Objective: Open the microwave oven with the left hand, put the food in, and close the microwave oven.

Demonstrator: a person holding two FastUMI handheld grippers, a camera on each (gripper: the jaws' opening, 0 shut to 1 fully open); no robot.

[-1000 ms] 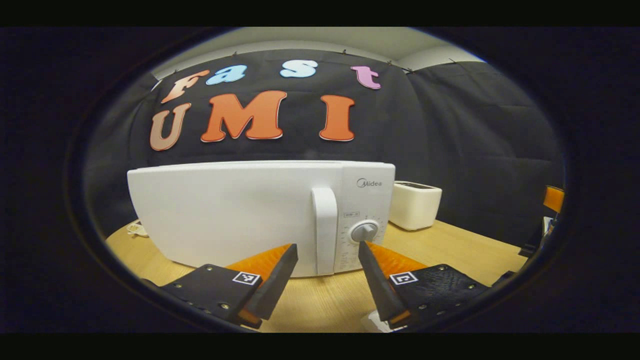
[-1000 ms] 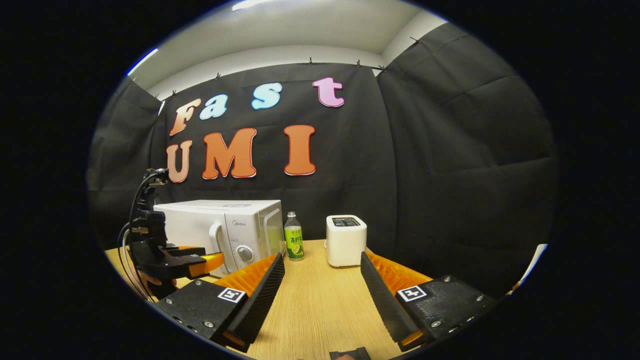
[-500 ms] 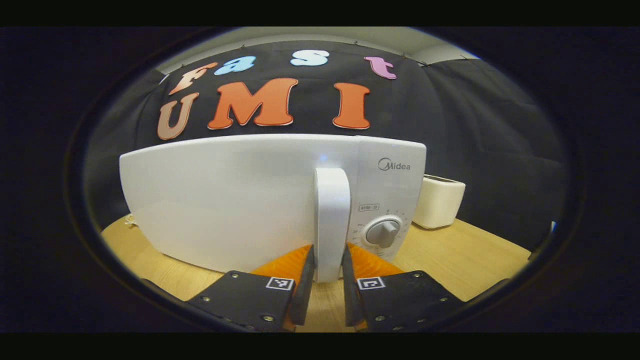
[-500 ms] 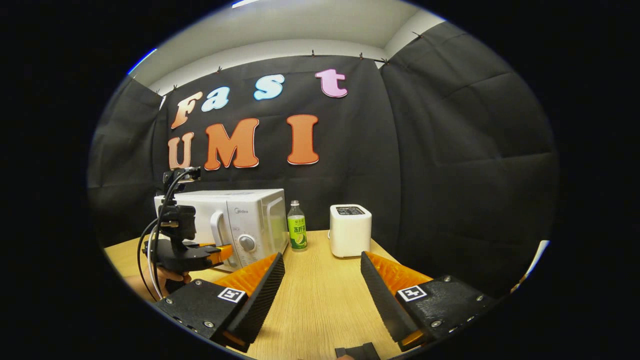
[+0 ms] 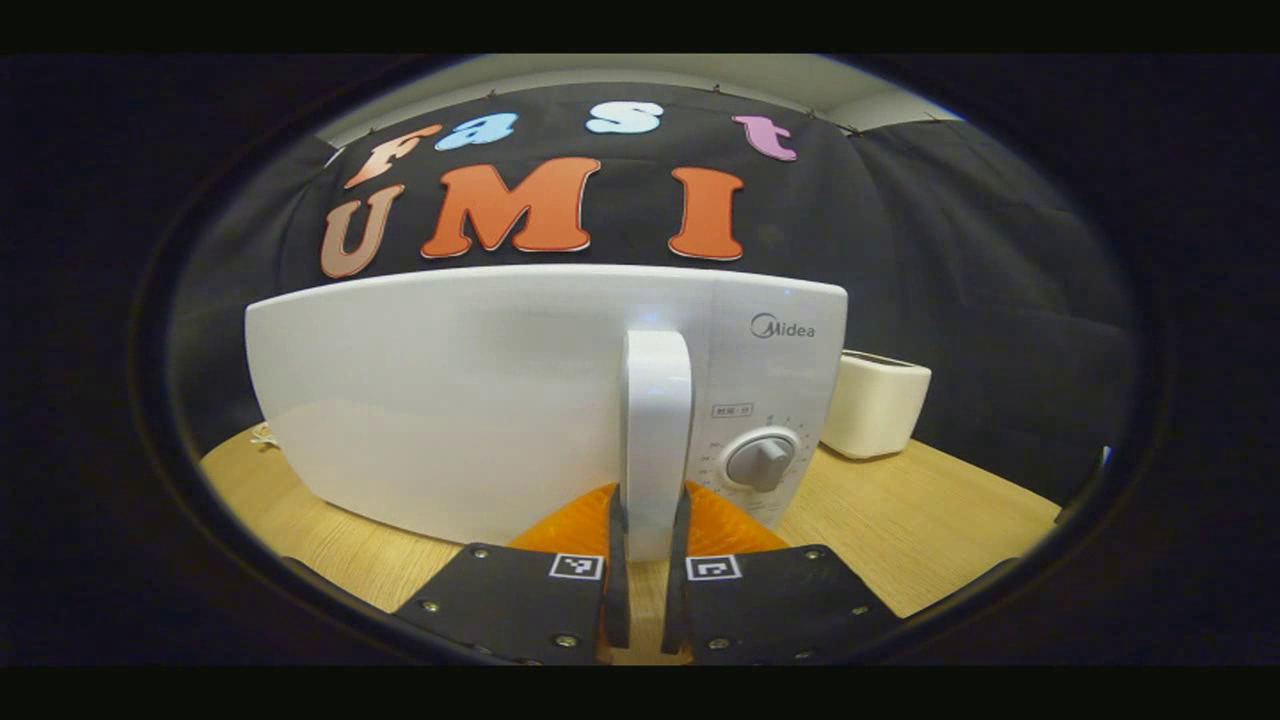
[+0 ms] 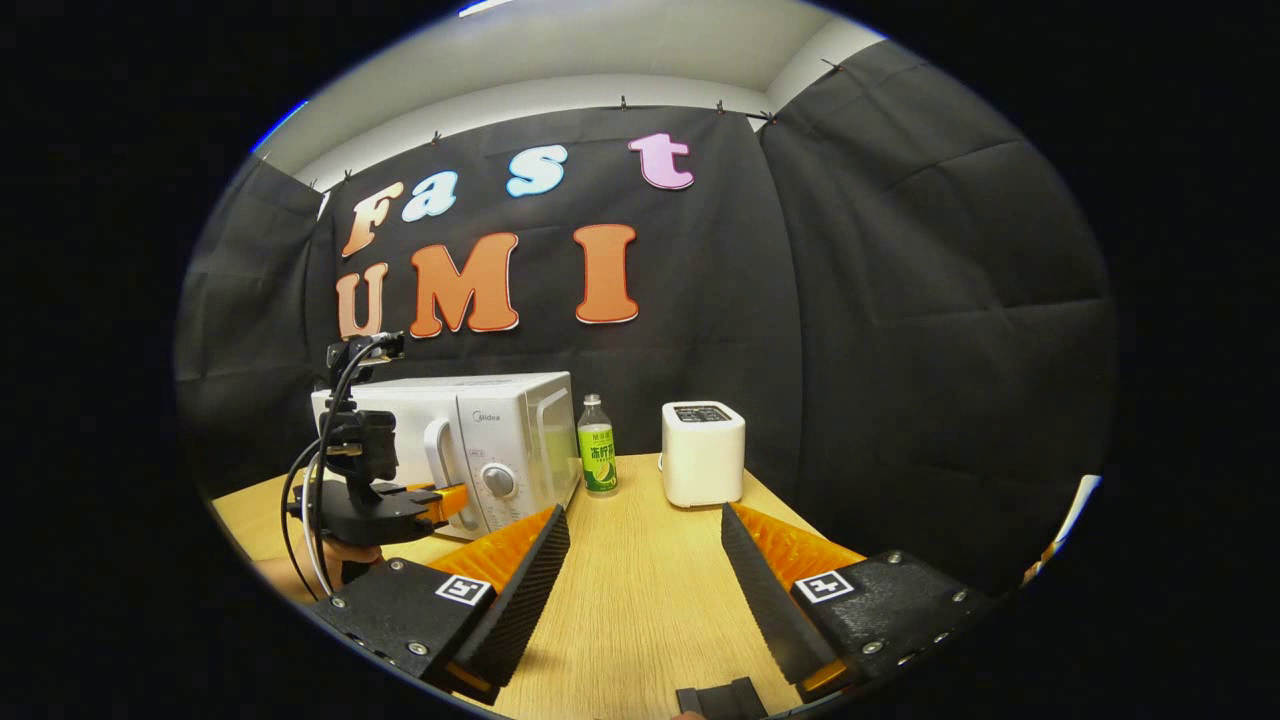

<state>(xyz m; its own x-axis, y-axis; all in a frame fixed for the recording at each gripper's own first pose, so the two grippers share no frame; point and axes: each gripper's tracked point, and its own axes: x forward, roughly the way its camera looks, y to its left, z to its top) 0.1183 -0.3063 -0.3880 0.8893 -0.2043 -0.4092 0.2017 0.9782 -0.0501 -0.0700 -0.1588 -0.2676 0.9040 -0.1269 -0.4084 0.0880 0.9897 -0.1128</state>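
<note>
In the left gripper view, the left hand-held gripper (image 5: 647, 535) is closed down to a narrow gap, and its two fingers press on either side of the lower end of the white upright bar handle (image 5: 656, 430) of the one white box-shaped microwave oven (image 5: 480, 400). The handle rises straight up from between the fingers, at the seam between the closed door and the control panel. One grey round dial (image 5: 758, 462) sits on that panel, just right of the handle. The oven stands on the light wooden tabletop (image 5: 930, 520). One small white rounded toaster (image 5: 878, 402) stands beyond the oven's right edge.

In the right gripper view, the right hand-held gripper (image 6: 645, 560) is spread wide with nothing between its fingers, above bare tabletop (image 6: 650, 600). The microwave oven (image 6: 470, 445) stands well off to its left, door shut. The left hand-held gripper (image 6: 445, 500) reaches the handle (image 6: 436, 465) there, with a hand (image 6: 345, 552) under its body. One green-labelled clear plastic bottle (image 6: 597, 458) stands just right of the oven, and the toaster (image 6: 703, 453) stands right of the bottle, apart from it.
</note>
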